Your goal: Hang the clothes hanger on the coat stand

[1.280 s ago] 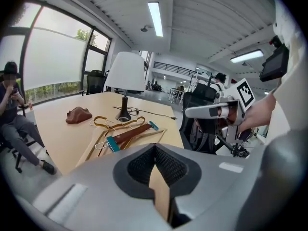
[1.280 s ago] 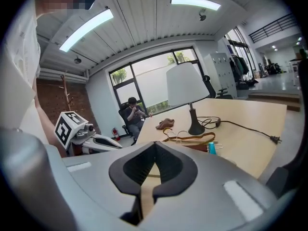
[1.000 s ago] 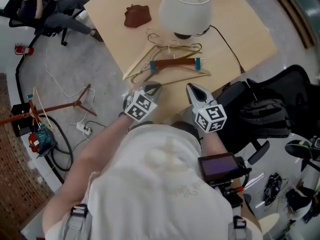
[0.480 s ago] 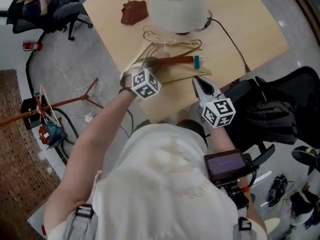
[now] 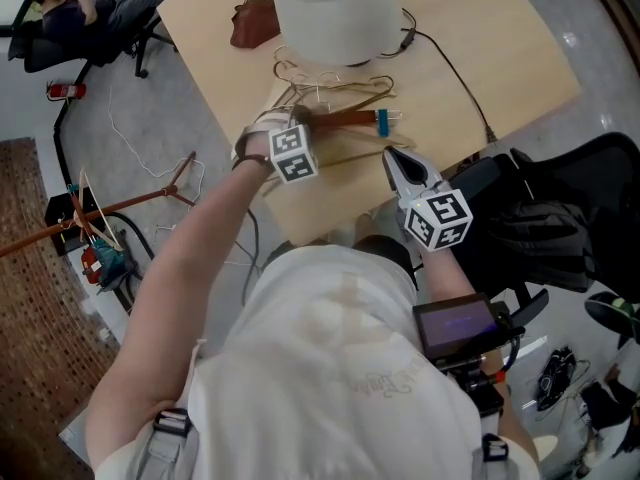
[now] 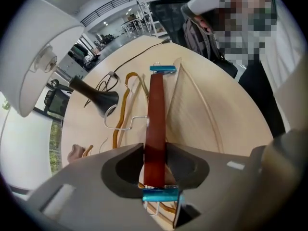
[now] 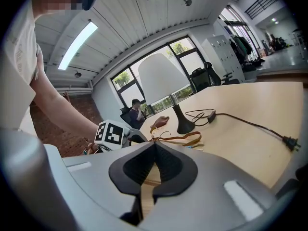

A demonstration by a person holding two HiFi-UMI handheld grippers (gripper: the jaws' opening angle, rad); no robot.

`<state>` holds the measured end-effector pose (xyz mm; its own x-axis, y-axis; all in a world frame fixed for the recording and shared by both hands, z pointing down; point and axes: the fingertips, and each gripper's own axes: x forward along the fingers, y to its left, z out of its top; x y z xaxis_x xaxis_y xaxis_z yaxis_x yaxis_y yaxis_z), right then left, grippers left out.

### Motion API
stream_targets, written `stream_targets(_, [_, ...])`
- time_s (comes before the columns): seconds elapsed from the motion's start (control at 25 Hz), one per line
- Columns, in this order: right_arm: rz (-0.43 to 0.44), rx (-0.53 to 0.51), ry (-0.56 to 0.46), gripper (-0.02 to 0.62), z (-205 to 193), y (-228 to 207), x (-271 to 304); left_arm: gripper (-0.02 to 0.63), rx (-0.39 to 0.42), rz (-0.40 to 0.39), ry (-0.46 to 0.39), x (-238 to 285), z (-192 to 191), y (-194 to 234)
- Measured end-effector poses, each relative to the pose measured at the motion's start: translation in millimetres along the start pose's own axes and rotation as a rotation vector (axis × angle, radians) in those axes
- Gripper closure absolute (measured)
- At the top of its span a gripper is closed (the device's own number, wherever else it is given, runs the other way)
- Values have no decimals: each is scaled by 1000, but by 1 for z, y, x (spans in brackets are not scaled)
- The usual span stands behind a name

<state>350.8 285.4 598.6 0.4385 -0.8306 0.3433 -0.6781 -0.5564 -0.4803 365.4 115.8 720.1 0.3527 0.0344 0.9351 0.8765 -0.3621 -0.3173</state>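
Two grippers: both over the near part of the table [image 5: 500, 58], the left one further in than the right.
Left gripper [image 5: 303, 120]: pointed steeply down into the hanger heap. The jaws are apart and have just been opening. They straddle the hanger's bar, which sits close to each side, with no squeeze to be seen.
Right gripper [image 5: 392, 154]: jaws together with the tips meeting and nothing between them. It hangs by the table's front edge, just right of the hangers, touching none.
Clothes hanger [image 5: 345, 119]: red-brown bar lying flat on the table, with a blue clip [image 5: 383, 120] at each end. In the left gripper view the near clip shows just below the jaws, and a wire hook [image 6: 120, 128] juts out sideways from mid-bar.
Other hangers [image 5: 340, 88]: several of pale wood, tangled under and beside the red-brown one, between it and the lamp.
Lamp [image 5: 325, 8]: white shade and dark base, upright behind the heap. Its black cord [image 5: 450, 68] trails toward the table's right edge.
Pouch [image 5: 252, 20]: brown, at the far-left corner of the table, apart from the hangers.
Pole [image 5: 120, 208]: red-brown with splayed feet, lying on the floor left of the table, well apart from the hanger.
Office chair [image 5: 560, 218]: black, just right of the table.
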Motion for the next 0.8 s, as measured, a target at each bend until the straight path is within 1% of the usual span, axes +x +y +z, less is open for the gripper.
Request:
stream_targets(0.04, [0,-1,1,581,0,-3,0,472,6,6,9,2,0,0])
stream_targets(0.2, [-1,4,10,581,1,-13,2,477,32,14,29,2,1,0])
stream_targets(0.32, [18,-8,19,581,2,-12,6,482,29,34,29,-5,2,1])
stream_targets(0.44, [36,-21,22,581,4,-8,13,483,13,104,40,-16,-2,6])
stream_targets(0.56, [49,-29,29,582,4,-3,17,483,30,189,48,-27,-6,9])
stream_targets(0.68, [59,-36,35,581,2,0,19,483,53,270,31,-42,-4,9])
stream_targets(0.8, [65,-38,39,581,0,3,19,484,47,338,14,-60,-2,11])
